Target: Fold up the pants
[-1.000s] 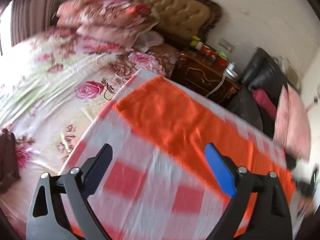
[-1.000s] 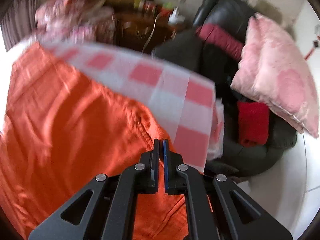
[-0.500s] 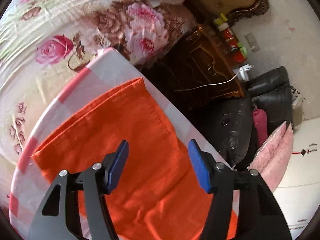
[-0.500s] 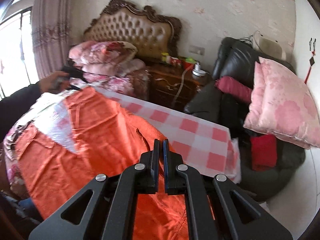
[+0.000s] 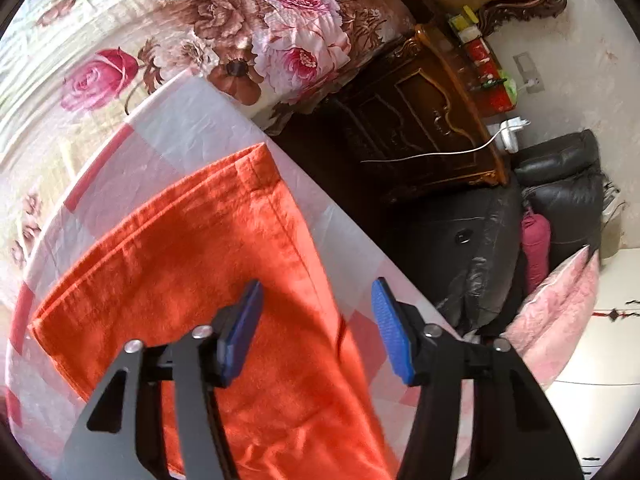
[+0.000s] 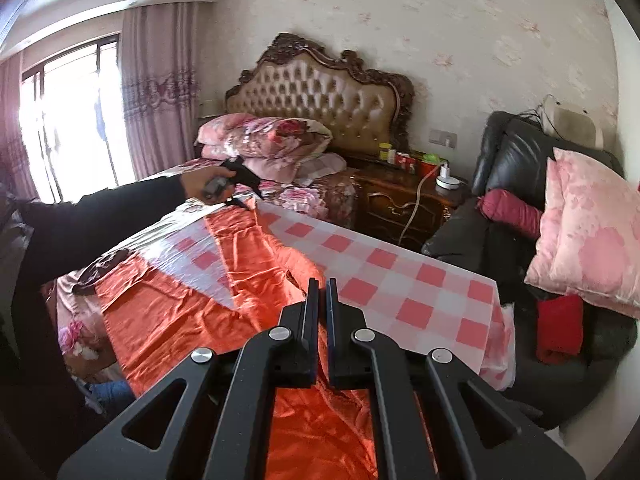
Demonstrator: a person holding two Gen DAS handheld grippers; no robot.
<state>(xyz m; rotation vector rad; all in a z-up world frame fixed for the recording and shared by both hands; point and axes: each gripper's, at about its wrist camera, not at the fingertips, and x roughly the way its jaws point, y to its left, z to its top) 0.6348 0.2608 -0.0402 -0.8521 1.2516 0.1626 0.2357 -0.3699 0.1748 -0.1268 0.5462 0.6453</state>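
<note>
The orange pants (image 6: pixel 192 304) are spread lengthwise on the checked cloth (image 6: pixel 404 280) that covers the table, their long axis running from the near end under the right gripper (image 6: pixel 321 292) to the far end by the bed (image 5: pixel 100 40). At that far end one leg's hem (image 5: pixel 148 216) is seen lying flat just below and ahead of the left gripper (image 5: pixel 316 320), which is by far the nearer of the two to it. The left gripper's jaws have just been closing and are seen partly open, tilted down over the leg, with cloth beneath them but nothing pinched. The right gripper is closed; no fabric can be made out between its pads, so whether the waist end is held cannot be told. The coming fold is judged to turn on the hem being brought along that axis toward the near end.
</note>
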